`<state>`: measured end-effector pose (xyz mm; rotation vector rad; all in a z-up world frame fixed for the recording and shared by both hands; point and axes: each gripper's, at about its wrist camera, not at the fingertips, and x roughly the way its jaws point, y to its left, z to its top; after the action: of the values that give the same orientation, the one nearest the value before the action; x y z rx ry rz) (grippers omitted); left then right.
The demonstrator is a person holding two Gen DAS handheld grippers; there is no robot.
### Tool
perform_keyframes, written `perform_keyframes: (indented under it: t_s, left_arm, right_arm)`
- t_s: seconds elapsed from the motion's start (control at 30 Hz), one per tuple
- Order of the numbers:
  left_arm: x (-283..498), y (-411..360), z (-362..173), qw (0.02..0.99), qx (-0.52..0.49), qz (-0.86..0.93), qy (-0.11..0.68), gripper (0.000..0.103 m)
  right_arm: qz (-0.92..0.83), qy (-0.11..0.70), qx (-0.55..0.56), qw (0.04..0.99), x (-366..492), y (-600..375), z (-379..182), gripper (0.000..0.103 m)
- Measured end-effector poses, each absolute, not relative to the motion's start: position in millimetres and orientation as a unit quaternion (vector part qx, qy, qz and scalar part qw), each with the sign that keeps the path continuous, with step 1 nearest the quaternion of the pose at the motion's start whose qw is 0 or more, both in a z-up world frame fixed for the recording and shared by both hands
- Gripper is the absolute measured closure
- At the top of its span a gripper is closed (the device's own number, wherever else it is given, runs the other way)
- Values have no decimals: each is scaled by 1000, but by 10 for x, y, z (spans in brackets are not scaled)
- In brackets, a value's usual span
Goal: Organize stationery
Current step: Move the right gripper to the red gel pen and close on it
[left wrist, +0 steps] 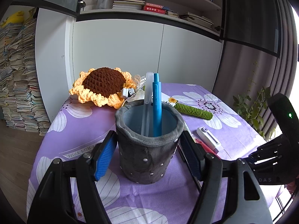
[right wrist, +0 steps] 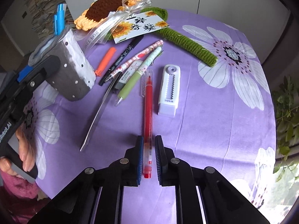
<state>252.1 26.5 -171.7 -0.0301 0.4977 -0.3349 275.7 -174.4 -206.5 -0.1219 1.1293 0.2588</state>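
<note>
A grey plush pen holder [left wrist: 145, 156] stands on the purple flowered cloth [left wrist: 149, 196], with a blue pen [left wrist: 156, 102] and a translucent pen [left wrist: 147, 100] upright in it. My left gripper [left wrist: 147, 140] is shut on the holder, one blue pad against each side. In the right wrist view the holder [right wrist: 74, 71] appears at the left. A red pen [right wrist: 148, 100] lies lengthwise on the cloth. My right gripper [right wrist: 149, 140] points down over its near end, jaws narrow, shut on the red pen.
Beside the red pen lie a white correction tape [right wrist: 169, 89], a green pen [right wrist: 138, 74], a pink patterned pen [right wrist: 138, 57], a black marker [right wrist: 121, 59], an orange piece [right wrist: 106, 59], an eraser [right wrist: 129, 74] and a metal strip [right wrist: 99, 115]. A crochet sunflower [right wrist: 106, 9] lies behind.
</note>
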Motion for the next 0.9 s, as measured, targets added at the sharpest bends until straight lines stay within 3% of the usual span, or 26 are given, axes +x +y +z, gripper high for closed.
perform_keyframes:
  t_s: [0.53,0.6,0.73,0.9]
  left_arm:
    - [2523,267,-1724,954,-17,-167,248,33]
    - [2522,272,-1724,954,-18,-167,248,33]
    - [2522,276,-1727,954,-21,-168,249,33]
    - [2530,306,-1738,951,-31,-174,254,32]
  right_arm:
    - [122,570,-98,806,2305,-2175,-2014,92]
    - [120,551,-81,822,2380,-2188,-1905,89]
    - [144,525,-75,835,2598,-2000,-1812,62]
    - [155,541,-88,822,2889,-1755,-1938,61]
